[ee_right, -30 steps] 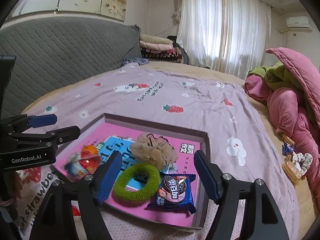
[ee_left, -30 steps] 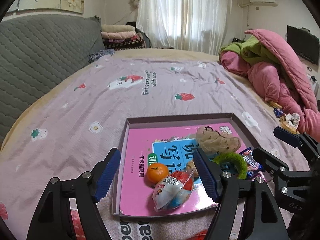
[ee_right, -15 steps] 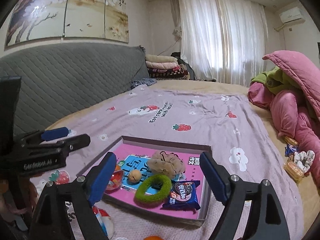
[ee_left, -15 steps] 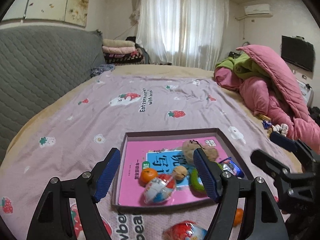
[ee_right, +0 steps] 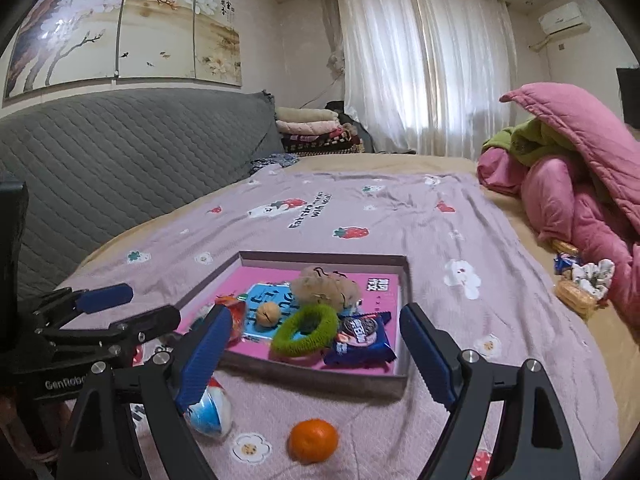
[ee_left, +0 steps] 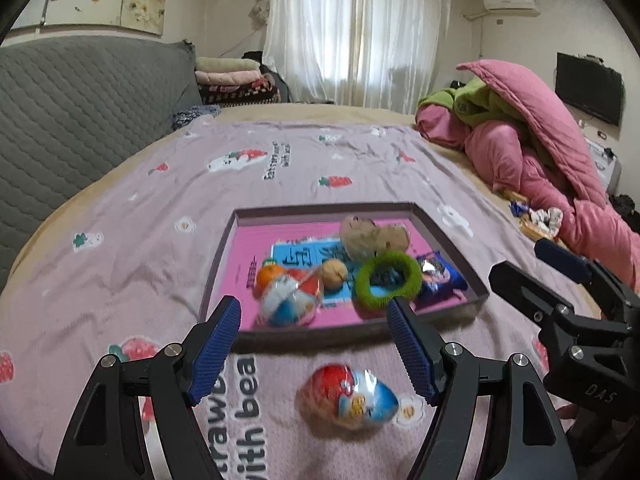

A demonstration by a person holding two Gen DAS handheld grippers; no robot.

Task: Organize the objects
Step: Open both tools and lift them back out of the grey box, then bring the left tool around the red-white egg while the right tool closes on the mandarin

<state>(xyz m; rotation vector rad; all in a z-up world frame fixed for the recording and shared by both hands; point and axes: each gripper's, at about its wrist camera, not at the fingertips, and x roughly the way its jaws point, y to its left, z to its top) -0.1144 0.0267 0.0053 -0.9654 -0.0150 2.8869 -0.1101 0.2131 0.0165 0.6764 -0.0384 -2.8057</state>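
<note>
A shallow box (ee_left: 224, 258) (ee_right: 405, 280) lies on the bed with a pink book as its floor. Inside it are a beige plush (ee_left: 374, 236) (ee_right: 326, 288), a green hair ring (ee_left: 388, 278) (ee_right: 306, 330), a walnut (ee_left: 334, 274) (ee_right: 267, 314), a tangerine (ee_left: 269, 275), a wrapped toy egg (ee_left: 290, 298) and a blue cookie pack (ee_left: 438, 276) (ee_right: 362, 338). On the blanket in front of the box lie a second toy egg (ee_left: 352, 394) (ee_right: 210, 410) and another tangerine (ee_right: 313, 440). My left gripper (ee_left: 314, 354) stands open above that egg. My right gripper (ee_right: 316, 360) stands open above the loose tangerine. Neither holds anything.
A lilac strawberry-print blanket (ee_left: 280, 168) covers the bed. A grey quilted headboard (ee_right: 120, 160) runs along the left. Pink and green bedding (ee_left: 520, 140) is heaped at the right, with small snacks (ee_right: 576, 284) beside it. Folded blankets (ee_right: 312, 128) are stacked at the far end.
Both grippers have pulled back from the box, which now looks smaller and farther. A toy egg and a tangerine on the blanket have come into view. The right jaws stand a little wider.
</note>
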